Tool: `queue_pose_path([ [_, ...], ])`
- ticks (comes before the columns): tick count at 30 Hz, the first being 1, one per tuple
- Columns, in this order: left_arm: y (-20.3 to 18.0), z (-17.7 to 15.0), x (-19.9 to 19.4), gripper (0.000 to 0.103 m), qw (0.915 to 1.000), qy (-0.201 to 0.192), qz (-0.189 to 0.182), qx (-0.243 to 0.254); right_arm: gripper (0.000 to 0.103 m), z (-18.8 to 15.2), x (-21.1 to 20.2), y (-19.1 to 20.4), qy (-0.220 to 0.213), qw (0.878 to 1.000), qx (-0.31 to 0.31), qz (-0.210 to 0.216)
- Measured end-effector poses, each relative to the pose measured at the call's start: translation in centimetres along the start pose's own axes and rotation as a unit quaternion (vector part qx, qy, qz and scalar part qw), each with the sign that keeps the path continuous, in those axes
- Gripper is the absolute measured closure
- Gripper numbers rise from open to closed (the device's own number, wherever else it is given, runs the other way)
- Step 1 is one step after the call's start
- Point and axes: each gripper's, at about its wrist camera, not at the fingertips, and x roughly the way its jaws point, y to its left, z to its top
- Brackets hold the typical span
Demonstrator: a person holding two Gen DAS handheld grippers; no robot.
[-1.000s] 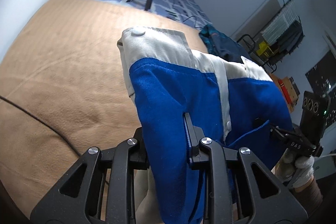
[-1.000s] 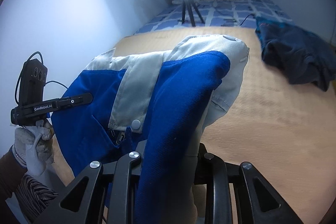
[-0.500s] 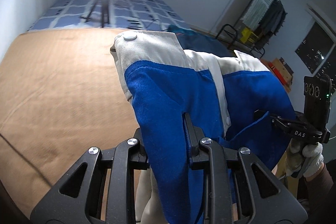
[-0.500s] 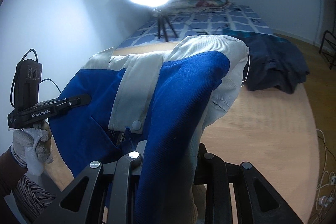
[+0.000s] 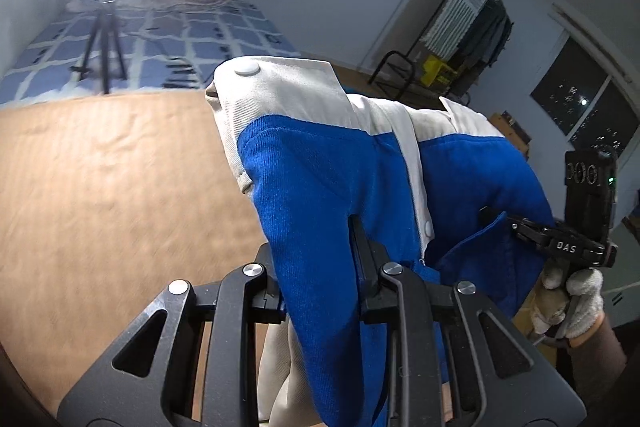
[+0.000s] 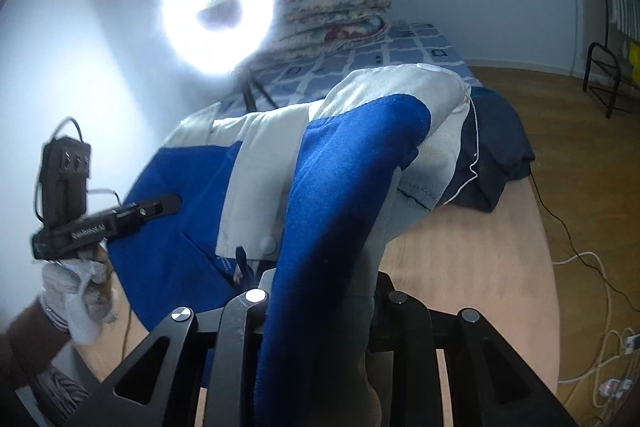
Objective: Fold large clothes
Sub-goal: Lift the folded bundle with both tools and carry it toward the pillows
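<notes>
The jacket [image 5: 320, 179] is blue and white, the blanket [image 5: 100, 187] is tan, and the bed sheet [image 5: 208, 35] has blue checks.

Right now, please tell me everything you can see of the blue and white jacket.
The blue and white jacket looks like thick cotton twill: royal blue body, off-white yoke, front placket and cuffs, white snap buttons. It hangs raised above the tan bed cover, bunched, not flat. The left gripper and the right gripper each clamp a fold of it.

Each wrist view looks forward along its claw, close behind the jacket [image 5: 320, 179], both sharing the ring light [image 6: 218, 15]
</notes>
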Motion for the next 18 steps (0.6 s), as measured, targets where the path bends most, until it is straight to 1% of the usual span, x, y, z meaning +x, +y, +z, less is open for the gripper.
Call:
queue_pose_path([
  [2,0.2,1.4,1.4,0.081,0.9999,-0.002,-0.012,-0.001,0.079,1.4,0.1,-1.8,-0.01,1.0,0.006,0.008],
  [6,0.1,4.7,4.3,0.081,0.9997,-0.01,-0.018,0.014,0.079,4.5,0.5,-5.1,-0.028,0.999,0.025,0.02],
  [8,-0.2,6.2,5.5,0.081,0.9995,-0.015,-0.017,0.023,0.079,5.9,1.0,-6.2,-0.033,0.999,0.022,0.016],
  [12,-0.9,9.1,8.0,0.081,0.9986,-0.022,-0.009,0.046,0.079,8.3,1.8,-8.4,-0.045,0.998,0.038,0.014],
  [18,-1.1,12.8,11.5,0.081,0.9985,-0.028,-0.011,0.045,0.079,11.8,3.1,-11.4,-0.055,0.997,0.05,0.002],
])
